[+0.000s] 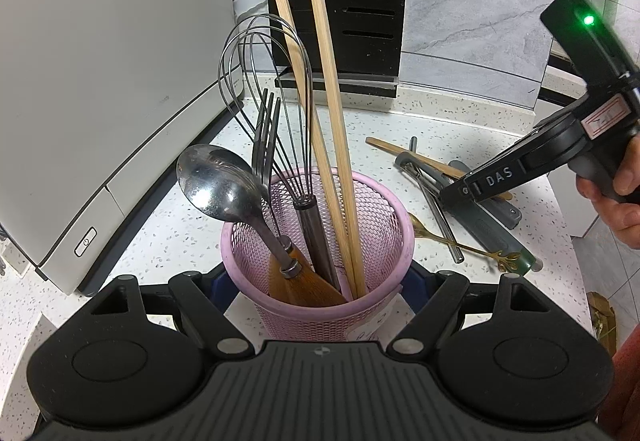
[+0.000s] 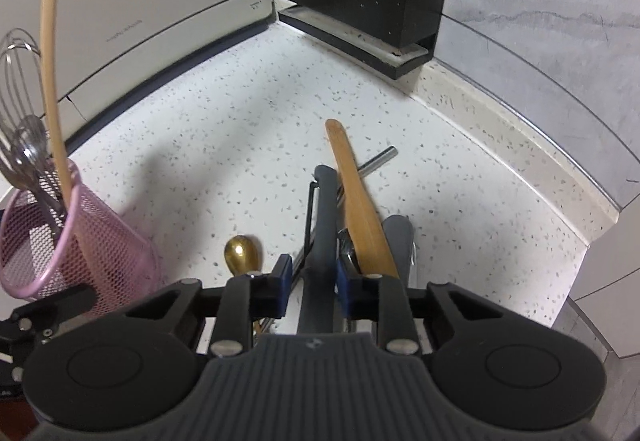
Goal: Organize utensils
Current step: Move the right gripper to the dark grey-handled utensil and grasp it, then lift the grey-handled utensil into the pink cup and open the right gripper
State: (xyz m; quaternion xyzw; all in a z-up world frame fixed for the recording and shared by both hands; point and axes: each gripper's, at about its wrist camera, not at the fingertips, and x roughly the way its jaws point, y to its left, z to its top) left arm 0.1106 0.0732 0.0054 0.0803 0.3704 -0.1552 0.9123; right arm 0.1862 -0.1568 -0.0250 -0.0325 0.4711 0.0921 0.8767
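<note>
Pink basket [image 1: 320, 305]: two chopsticks [image 1: 320, 81], one whisk [image 1: 264, 81], fork [image 1: 266, 129], spoon [image 1: 216, 185].

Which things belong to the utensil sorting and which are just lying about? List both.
Job: pink basket, whisk, silver spoon, fork, chopsticks, grey peeler, wooden spatula, gold spoon, metal straw.
Lying about: white appliance, black slotted block.

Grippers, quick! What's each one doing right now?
Left gripper: shut on the pink mesh utensil holder.
Right gripper: jaws around the grey peeler; whether they pinch it cannot be told.
</note>
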